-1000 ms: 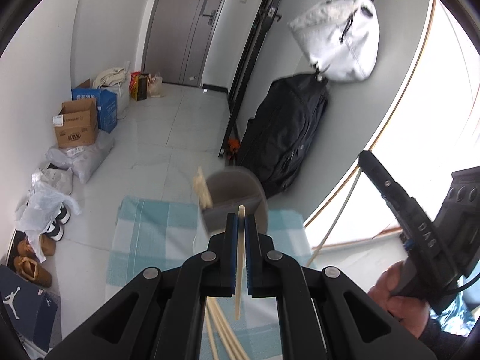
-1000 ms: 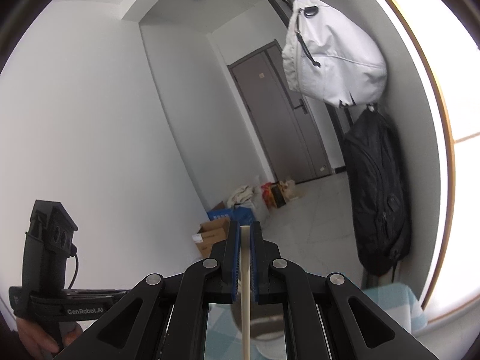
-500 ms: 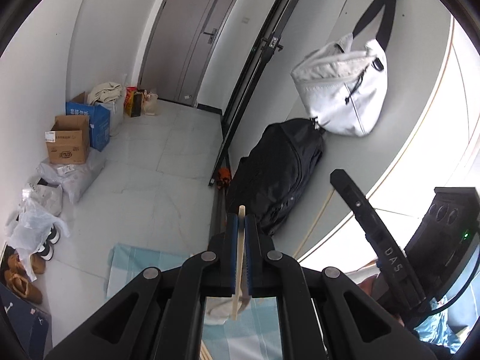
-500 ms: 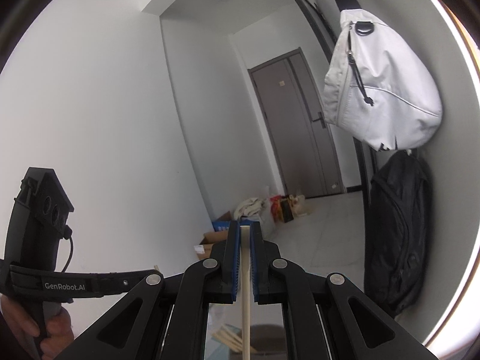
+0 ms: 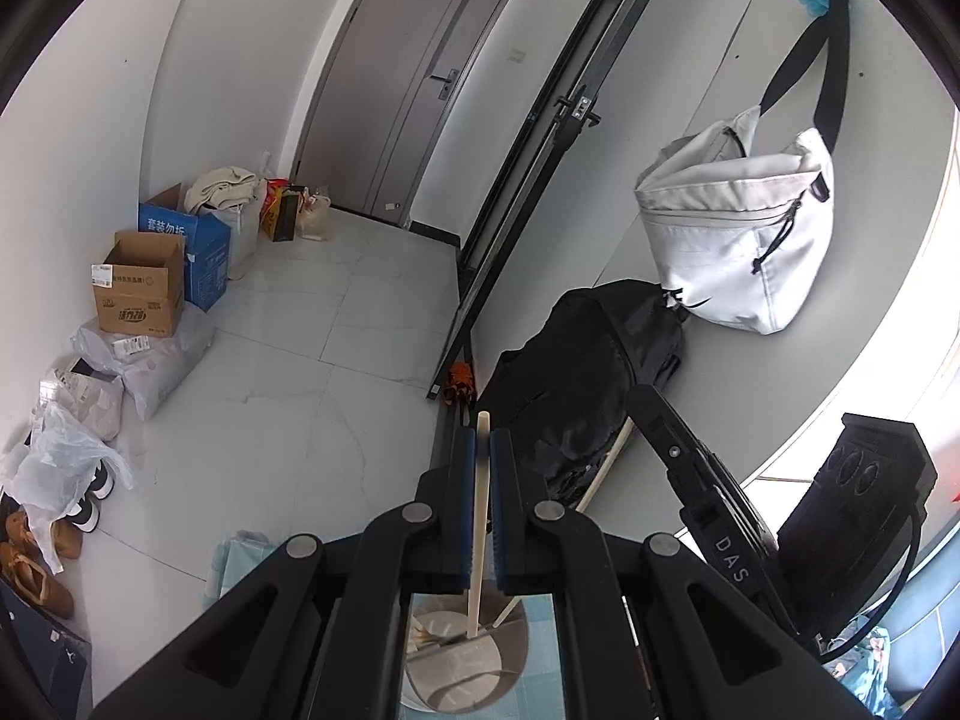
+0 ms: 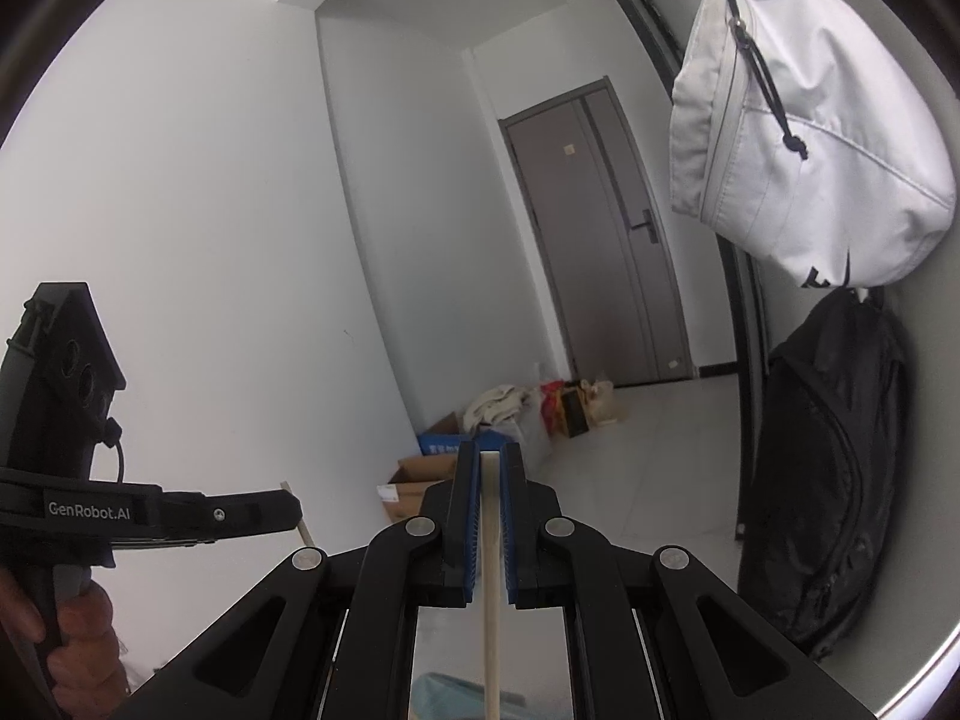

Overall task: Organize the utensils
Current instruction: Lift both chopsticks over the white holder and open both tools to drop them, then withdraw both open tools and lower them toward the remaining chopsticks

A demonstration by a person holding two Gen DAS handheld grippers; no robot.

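The left gripper (image 5: 478,450) has its blue-padded jaws pinched tight on a pale, slender wooden chopstick (image 5: 477,534), whose lower end hangs over the open mouth of a grey round utensil holder (image 5: 465,669). That holder stands on a light blue checked cloth (image 5: 543,630), and a few more pale sticks seem to lie inside it. Further right, the right gripper (image 6: 492,468) is likewise clamped on a second pale wooden chopstick (image 6: 491,600), which runs straight down between its pads and out of the bottom of its own view; the holder cannot be seen there.

The step in hand looks like carrying both chopsticks to the holder. The next move probably calls for lowering each stick's tip inside the rim before the jaws let go, the left one first, since it already hangs over the opening.
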